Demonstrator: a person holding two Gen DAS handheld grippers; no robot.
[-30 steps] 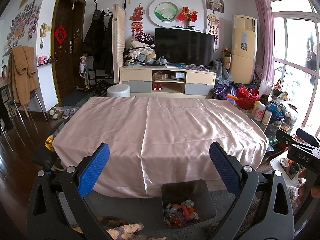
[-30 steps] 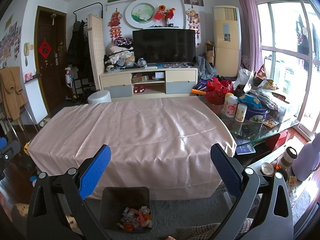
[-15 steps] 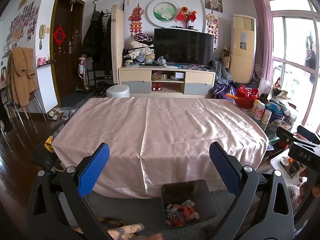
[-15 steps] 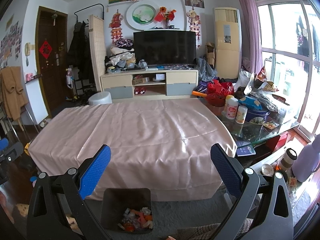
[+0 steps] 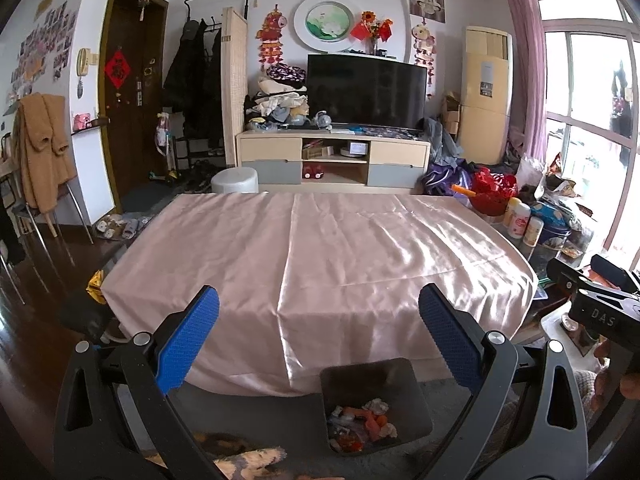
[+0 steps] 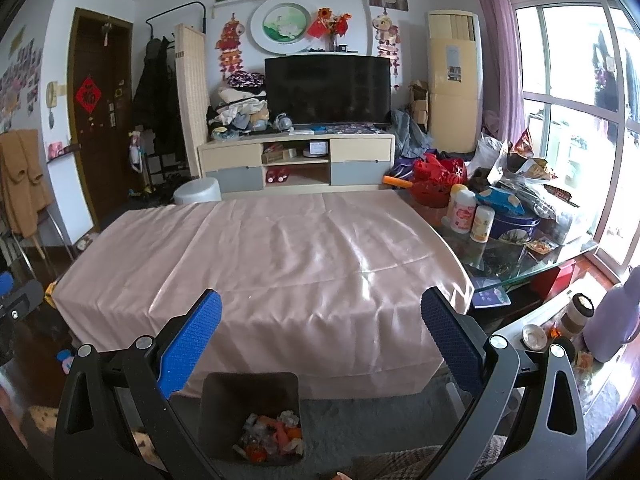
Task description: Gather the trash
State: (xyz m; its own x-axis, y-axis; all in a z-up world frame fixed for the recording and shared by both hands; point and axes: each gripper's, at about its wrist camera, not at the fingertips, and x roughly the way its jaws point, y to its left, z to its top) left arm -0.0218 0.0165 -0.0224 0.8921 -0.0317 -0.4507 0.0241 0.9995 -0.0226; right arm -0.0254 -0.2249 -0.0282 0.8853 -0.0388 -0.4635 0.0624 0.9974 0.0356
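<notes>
Both tools hang over the near edge of the scene with nothing between their blue pads: my left tool (image 5: pixel 319 344) is spread wide, and my right tool (image 6: pixel 321 346) is spread just as wide. Beyond them the tabletop (image 5: pixel 320 248) under its pink satin cloth fills the middle of both views, and I see no trash lying on it. At the far wall stands a dark television (image 5: pixel 366 94) on a low cabinet (image 5: pixel 334 160).

On the floor just in front of the tabletop's near edge sits the dark trash bin (image 5: pixel 374 380), between my left tool's fingers and toward the right one; in the right view the bin (image 6: pixel 250 394) lies toward the left finger. The trash (image 5: pixel 362 426) inside is a jumble of orange, white and red scraps that I cannot tell apart.

At the right edge of the left view, my right tool's body is cut off by the frame; white letters on it read "DAS". Bottles (image 6: pixel 470 210) on the glass side table (image 6: pixel 520 264) carry labels too small to read.
</notes>
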